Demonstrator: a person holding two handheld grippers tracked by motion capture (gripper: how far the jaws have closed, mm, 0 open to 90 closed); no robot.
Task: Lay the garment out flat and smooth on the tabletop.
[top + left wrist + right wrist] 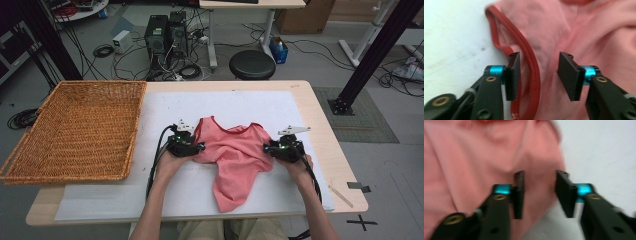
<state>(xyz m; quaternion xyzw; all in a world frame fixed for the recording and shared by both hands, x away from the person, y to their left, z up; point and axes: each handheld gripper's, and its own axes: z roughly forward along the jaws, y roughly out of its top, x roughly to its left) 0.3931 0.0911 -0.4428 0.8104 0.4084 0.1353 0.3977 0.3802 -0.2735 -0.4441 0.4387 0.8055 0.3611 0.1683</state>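
Note:
A crumpled pink tank top (235, 155) with dark red trim lies on the white mat, in the middle of the table. My left gripper (191, 145) sits at its left edge. In the left gripper view it (539, 75) is open, its jaws astride the red armhole trim (530, 65) and pink fabric (564, 27). My right gripper (278, 148) rests at the garment's right edge. In the right gripper view it (540, 193) is open too, straddling the fabric's edge (541, 167) over the mat; that frame is blurred.
A large wicker basket (77, 130) stands on the table's left part. The white mat (165, 107) covers most of the wooden tabletop. A thin stick (341, 195) lies near the front right corner. A stool (252, 64) and cables are on the floor beyond.

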